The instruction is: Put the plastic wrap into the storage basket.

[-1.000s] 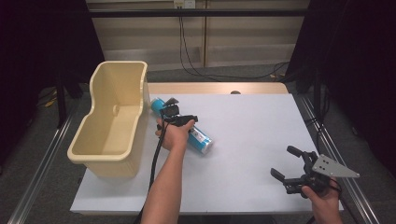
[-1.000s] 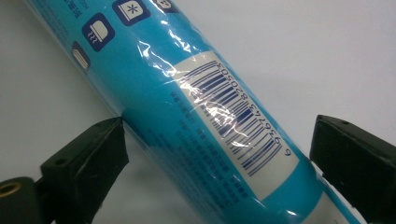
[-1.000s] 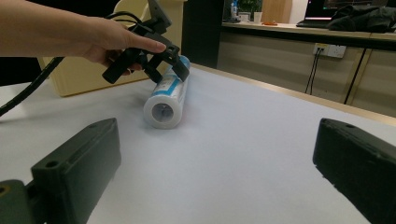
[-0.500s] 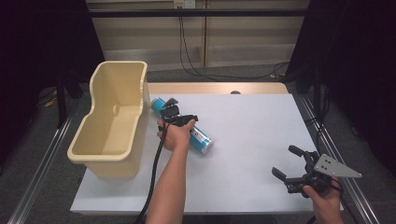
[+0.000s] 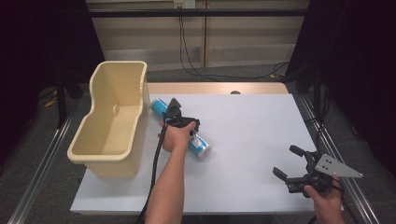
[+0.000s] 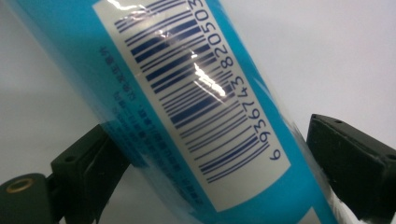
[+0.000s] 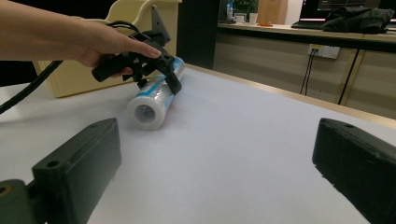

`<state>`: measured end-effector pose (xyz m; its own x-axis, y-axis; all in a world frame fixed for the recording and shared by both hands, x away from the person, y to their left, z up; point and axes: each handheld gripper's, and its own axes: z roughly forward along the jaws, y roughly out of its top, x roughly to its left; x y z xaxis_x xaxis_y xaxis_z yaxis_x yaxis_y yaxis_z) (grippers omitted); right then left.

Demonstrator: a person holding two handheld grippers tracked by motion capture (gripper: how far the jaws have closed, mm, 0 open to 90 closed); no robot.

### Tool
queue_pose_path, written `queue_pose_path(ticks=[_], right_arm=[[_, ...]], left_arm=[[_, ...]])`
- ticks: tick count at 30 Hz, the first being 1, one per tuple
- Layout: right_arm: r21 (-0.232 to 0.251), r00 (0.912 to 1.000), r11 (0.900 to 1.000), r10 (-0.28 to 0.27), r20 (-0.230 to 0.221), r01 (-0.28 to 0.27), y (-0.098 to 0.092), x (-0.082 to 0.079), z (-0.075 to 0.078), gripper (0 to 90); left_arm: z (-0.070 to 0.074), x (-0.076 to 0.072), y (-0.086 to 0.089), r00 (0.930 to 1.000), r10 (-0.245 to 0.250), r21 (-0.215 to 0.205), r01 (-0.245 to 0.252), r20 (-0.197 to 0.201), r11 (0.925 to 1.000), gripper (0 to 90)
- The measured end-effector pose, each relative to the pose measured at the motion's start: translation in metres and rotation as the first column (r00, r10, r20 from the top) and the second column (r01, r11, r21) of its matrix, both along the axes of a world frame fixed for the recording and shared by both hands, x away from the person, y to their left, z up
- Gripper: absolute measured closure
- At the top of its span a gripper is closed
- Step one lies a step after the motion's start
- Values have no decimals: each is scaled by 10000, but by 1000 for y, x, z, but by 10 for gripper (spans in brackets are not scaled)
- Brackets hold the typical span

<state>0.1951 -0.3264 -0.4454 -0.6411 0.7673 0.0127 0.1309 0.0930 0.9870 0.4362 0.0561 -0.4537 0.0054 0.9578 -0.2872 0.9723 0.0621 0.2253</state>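
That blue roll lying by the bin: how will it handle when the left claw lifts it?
The blue roll is a cylinder lying on its side on the table, so it probably rolls if nudged. Its glossy clear wrap shows glare, so it is likely slippery under the left claw. The hollow core suggests it is fairly light, and it may dent if squeezed hard.

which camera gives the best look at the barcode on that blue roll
The left gripper view: the barcode on the roll is close and readable. In the high view the roll looks small; the right gripper view shows its open end.
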Motion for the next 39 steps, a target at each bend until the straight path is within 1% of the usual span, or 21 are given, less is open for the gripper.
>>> queue_pose_path(ticks=[2, 5, 7, 12, 13, 15, 17, 19, 21, 23, 25, 26, 28, 29, 30, 31, 32, 34, 35, 36, 39], right_arm=[[-8, 10000, 10000, 3, 4, -3, 0, 0, 0, 9], [-32, 10000, 10000, 39, 16, -39, 2, 0, 0, 11], [-67, 9999, 9999, 92, 42, -91, 2, -1, 0, 12], [-41, 9999, 10000, 87, 55, -87, 2, 0, 0, 12], [-34, 10000, 10000, 80, 47, -80, 2, 0, 0, 12], [-55, 9999, 9999, 96, 67, -95, 3, 0, 0, 14], [-77, 9999, 9999, 99, 52, -98, 4, 0, 0, 13], [-83, 9999, 9999, 88, 65, -88, 4, 0, 0, 14], [-56, 9999, 9999, 104, 57, -103, 4, 0, 0, 13], [-32, 9999, 9999, 122, 68, -122, 4, 0, 0, 14], [-81, 9999, 9999, 107, 64, -107, 4, 0, 0, 14], [-82, 9999, 9999, 105, 61, -105, 4, 0, 0, 13], [-64, 9999, 9999, 110, 46, -110, 4, 0, 0, 13], [-64, 9999, 9999, 110, 46, -110, 4, 0, 0, 13], [-68, 9999, 9999, 98, 59, -97, 4, 0, 0, 13], [-63, 9999, 9999, 92, 53, -92, 4, 0, 0, 13], [-77, 9999, 9999, 89, 54, -88, 4, 0, 0, 13], [-66, 10000, 9999, 83, 49, -82, 4, 0, -1, 13], [-64, 9999, 9999, 90, 50, -90, 4, 0, -1, 12], [-67, 9999, 9999, 88, 54, -87, 4, 0, -1, 12], [-62, 9999, 9999, 98, 47, -98, 3, 0, -1, 12]], left_arm=[[2, -2, 0, 9986, -468, 410, 477, -246, 9980, 82], [5, -6, 1, 9965, -761, 763, 786, -344, 9940, 98], [7, -10, 2, 9934, -1052, 1115, 1096, -447, 9877, 118], [14, -19, 10, 9847, -1586, 1587, 1683, -721, 9729, 205], [15, -21, 11, 9817, -1730, 1622, 1839, -790, 9695, 227], [18, -24, 14, 9782, -1898, 1608, 2014, -843, 9662, 260], [18, -26, 14, 9799, -1885, 1694, 1969, -645, 9657, 277], [17, -27, 15, 9804, -1870, 1667, 1949, -618, 9666, 277], [18, -26, 14, 9788, -1973, 1763, 2039, -541, 9630, 273], [19, -24, 14, 9802, -1939, 1863, 1980, -405, 9623, 272], [21, -22, 15, 9825, -1855, 1874, 1856, -180, 9646, 269], [22, -21, 15, 9838, -1794, 1957, 1749, 52, 9649, 271], [23, -19, 14, 9871, -1581, 2030, 1498, 252, 9677, 280], [22, -17, 14, 9876, -1547, 1957, 1469, 255, 9696, 280], [22, -15, 15, 9901, -1361, 1801, 1281, 327, 9753, 280], [23, -13, 16, 9915, -1246, 1707, 1163, 384, 9784, 280], [22, -12, 16, 9919, -1195, 1683, 1108, 421, 9795, 276], [19, -9, 14, 9911, -1279, 1772, 1195, 368, 9769, 245], [18, -8, 12, 9896, -1401, 1866, 1317, 327, 9736, 243], [17, -7, 9, 9900, -1370, 1964, 1278, 340, 9721, 232], [14, -5, 5, 9850, -1701, 2412, 1587, 271, 9574, 213]])
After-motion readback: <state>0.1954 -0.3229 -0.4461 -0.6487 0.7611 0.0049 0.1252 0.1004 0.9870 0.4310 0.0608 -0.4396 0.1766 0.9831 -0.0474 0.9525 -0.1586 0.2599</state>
